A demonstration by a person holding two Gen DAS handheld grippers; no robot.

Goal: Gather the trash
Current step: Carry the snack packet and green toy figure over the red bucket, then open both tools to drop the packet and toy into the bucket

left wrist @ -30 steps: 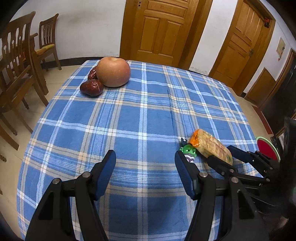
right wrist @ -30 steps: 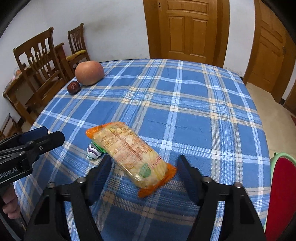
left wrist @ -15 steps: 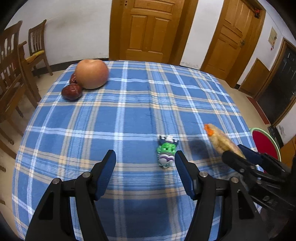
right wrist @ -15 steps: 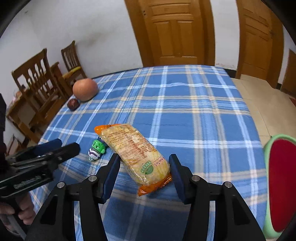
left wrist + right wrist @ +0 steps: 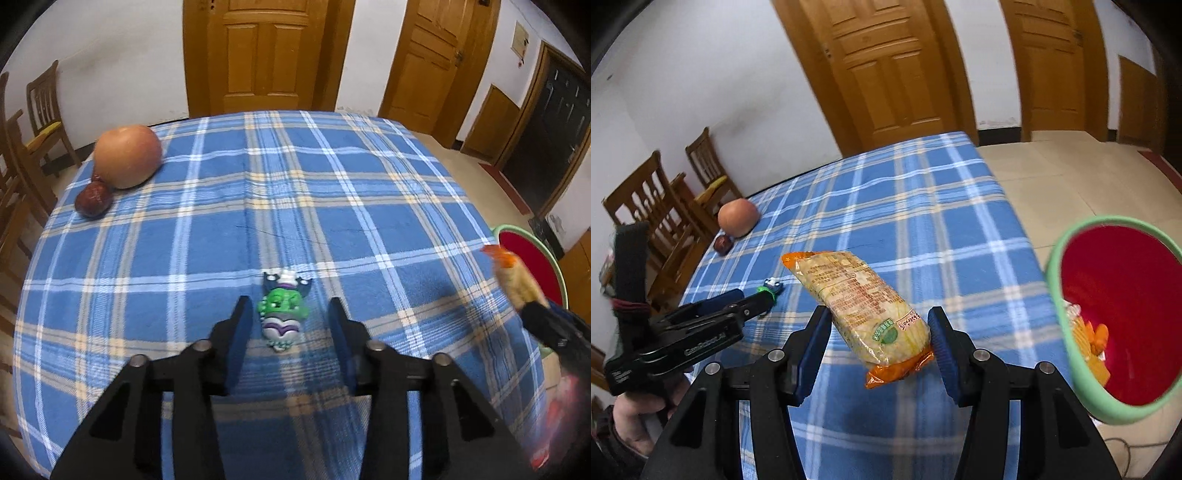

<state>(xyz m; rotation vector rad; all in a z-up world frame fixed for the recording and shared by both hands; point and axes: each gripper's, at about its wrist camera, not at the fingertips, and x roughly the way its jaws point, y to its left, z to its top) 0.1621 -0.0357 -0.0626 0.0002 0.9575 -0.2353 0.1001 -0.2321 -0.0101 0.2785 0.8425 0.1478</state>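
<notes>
Now right tool (image 5: 879, 343) pinches crinkly oblong wrapper (image 5: 860, 306); glossy red bin (image 5: 1123, 317) near.

My left claw (image 5: 287, 325) is matte black plastic: two angular arms with cut-out slots, each ending in a flat finger faced with a dark blue pad (image 5: 238, 343). A round silver screw head (image 5: 202, 346) sits at each pivot, two per side. My right claw (image 5: 879, 343) is the same build, black arms, blue ribbed pads (image 5: 942, 350) and silver screws (image 5: 980, 355). Seen from the right wrist, the left claw's body carries small white lettering (image 5: 703, 342) along its side, and a black strap with a red band (image 5: 628, 302) rises behind it. My left hand (image 5: 635, 413) wraps the handle, with a dark sleeve edge at the wrist.
</notes>
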